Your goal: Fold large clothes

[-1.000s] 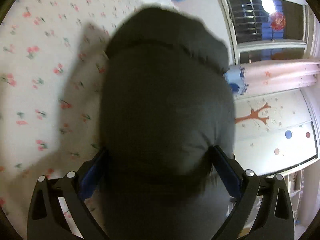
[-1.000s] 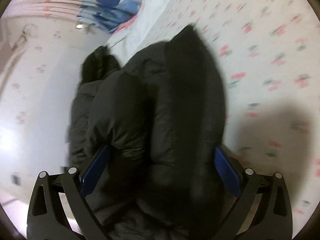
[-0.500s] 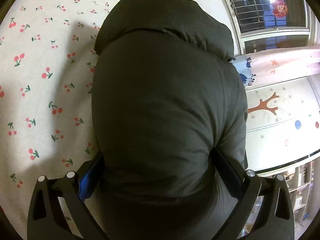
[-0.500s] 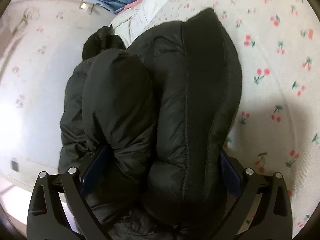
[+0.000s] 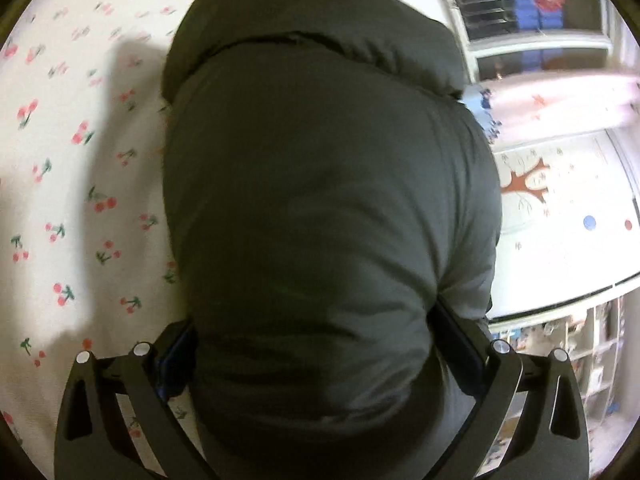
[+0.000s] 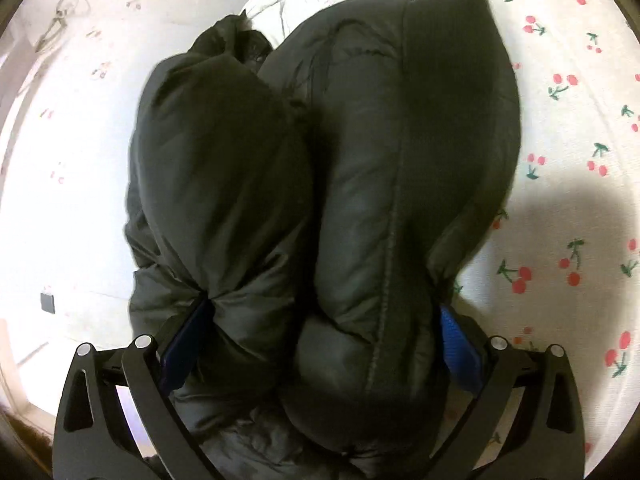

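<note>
A dark puffy down jacket point(image 5: 328, 200) fills the left wrist view, bunched into a thick roll over the cherry-print bed sheet point(image 5: 72, 184). My left gripper point(image 5: 316, 344) is shut on the jacket, its blue pads pressed into both sides of the bundle. In the right wrist view the same jacket point(image 6: 360, 184) shows as two padded folds side by side. My right gripper point(image 6: 320, 336) is shut on the jacket too, with the fabric squeezed between its pads. The fingertips of both grippers are buried in the fabric.
The sheet point(image 6: 576, 184) lies to the right of the jacket in the right wrist view. A white wall point(image 6: 68, 168) is on the left there. A window point(image 5: 532, 12), a pink curtain point(image 5: 560, 100) and shelves point(image 5: 592, 360) are right of the bed.
The jacket bundle has come closer and fills more of both views. Both grippers stay clamped on it. The views have shifted a little over the bed.
</note>
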`<state>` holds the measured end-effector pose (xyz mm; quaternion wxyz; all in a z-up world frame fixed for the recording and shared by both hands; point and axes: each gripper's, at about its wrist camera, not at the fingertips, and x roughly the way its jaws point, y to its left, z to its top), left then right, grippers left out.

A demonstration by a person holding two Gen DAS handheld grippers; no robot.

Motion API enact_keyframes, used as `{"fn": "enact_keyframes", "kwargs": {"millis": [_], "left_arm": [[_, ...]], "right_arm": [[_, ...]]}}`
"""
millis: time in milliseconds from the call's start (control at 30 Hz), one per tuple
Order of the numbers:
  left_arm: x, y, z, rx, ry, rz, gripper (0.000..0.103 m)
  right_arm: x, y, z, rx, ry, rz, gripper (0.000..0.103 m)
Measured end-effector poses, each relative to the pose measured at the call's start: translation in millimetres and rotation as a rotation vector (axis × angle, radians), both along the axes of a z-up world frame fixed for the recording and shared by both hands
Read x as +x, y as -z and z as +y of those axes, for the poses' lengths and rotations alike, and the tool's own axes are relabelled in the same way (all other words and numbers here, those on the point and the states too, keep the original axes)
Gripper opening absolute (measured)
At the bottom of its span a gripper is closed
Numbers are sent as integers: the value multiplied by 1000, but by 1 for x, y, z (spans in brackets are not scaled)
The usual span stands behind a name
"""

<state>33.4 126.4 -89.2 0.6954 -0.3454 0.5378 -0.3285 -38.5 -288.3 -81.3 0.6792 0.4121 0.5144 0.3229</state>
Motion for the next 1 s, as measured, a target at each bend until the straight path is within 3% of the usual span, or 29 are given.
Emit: {"fn": "enact_keyframes", "kwargs": {"millis": [133, 200, 333, 467, 533, 667, 867, 933, 1000], "left_arm": [[-4, -4, -14, -6, 18, -8, 97], [-10, -15, -18, -41, 29, -16, 97], [-34, -33, -16, -25, 23, -9, 97], [-73, -46, -9, 26, -10, -19, 97], [-92, -44, -3, 58, -25, -18, 97], [-97, -29, 20, 16, -54, 52, 97], [-82, -34, 34, 3, -75, 30, 97], [-78, -25, 33, 1, -75, 51, 97], [-73, -19, 23, -1, -74, 67, 97]], "right_arm": [[4, -1, 24, -24, -45, -15, 97], [7, -5, 32, 54, -69, -14, 97], [-7, -17, 41, 148, -118, -29, 97], [-29, -25, 52, 143, -184, -41, 97], [-36, -21, 60, 77, -213, -27, 97], [-42, -23, 43, 9, -160, -9, 97], [-37, -41, -17, -68, 38, -44, 97], [-22, -36, -17, -154, 63, -33, 97], [-1, -15, 3, -122, 54, 29, 97]]}}
